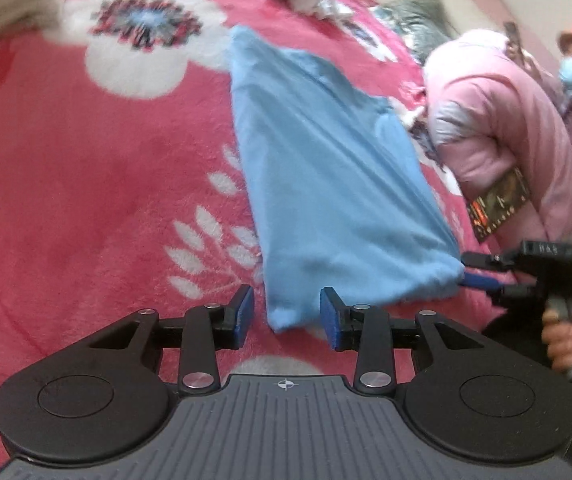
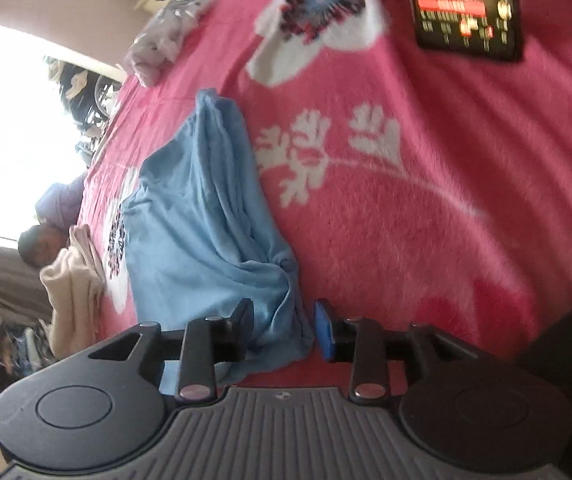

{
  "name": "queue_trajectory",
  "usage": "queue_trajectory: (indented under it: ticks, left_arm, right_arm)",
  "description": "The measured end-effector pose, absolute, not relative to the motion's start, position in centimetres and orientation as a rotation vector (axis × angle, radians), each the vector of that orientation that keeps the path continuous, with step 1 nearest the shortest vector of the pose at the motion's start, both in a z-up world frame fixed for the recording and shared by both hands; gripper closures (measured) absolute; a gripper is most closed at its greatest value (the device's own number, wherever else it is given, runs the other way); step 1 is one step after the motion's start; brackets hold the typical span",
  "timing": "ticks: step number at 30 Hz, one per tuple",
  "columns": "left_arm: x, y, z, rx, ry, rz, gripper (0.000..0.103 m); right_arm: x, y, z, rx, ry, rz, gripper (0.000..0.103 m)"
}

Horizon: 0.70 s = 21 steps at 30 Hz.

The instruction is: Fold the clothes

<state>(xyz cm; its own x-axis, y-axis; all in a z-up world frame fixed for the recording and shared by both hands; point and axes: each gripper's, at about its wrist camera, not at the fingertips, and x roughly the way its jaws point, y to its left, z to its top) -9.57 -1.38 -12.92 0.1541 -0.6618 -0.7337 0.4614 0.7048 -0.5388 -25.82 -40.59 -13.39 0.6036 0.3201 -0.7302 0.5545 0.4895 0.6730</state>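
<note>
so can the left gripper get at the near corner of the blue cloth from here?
Probably yes. The blue cloth's near corner lies just ahead of the left gripper's parted fingers, nothing between them.

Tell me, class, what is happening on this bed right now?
A person with a tool in each hand is folding a light blue garment laid on a pink flowered blanket. The left tool sits open at one near corner of the cloth. The right tool has its jaws around the bunched other corner. Other people stand beside the bed.
</note>
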Motion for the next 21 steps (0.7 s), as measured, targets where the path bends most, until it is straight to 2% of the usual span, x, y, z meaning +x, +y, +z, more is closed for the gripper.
queue_trajectory:
  ticks: [2, 3, 6, 7, 11, 16, 21]
  left_arm:
    - [-9.8, -1.8, -13.1, -0.194, 1.156, -0.805, 0.069]
    - [-9.9, -2.0, -13.1, -0.189, 1.152, -0.802, 0.072]
    - [-10.1, -2.5, -13.3, -0.19, 1.151, -0.793, 0.095]
    - [-10.0, -2.2, -13.1, -0.211, 1.16, -0.788, 0.097]
    - [-9.3, -0.6, -11.6, -0.237, 1.141, -0.801, 0.098]
    - [-9.1, -1.4, -13.3, -0.092, 1.184, -0.786, 0.095]
    - [-8.9, -1.0, -13.2, -0.105, 1.179, -0.779, 0.092]
  right_arm:
    - [-25.5, -40.1, -14.0, 1.115, 0.978, -0.138, 0.079]
    - [-25.4, -39.9, -14.2, 1.124, 0.988, -0.119, 0.091]
    - [-25.7, -39.3, -13.3, 1.086, 0.979, -0.12, 0.094]
    - [-26.0, -39.2, -12.5, 1.086, 0.962, -0.116, 0.095]
    - [-26.6, -39.4, -10.0, 1.045, 0.949, -0.096, 0.095]
    - [-25.9, -38.6, -13.7, 1.011, 1.147, -0.112, 0.091]
    - [-25.6, -39.3, -8.8, 0.792, 1.062, -0.148, 0.087]
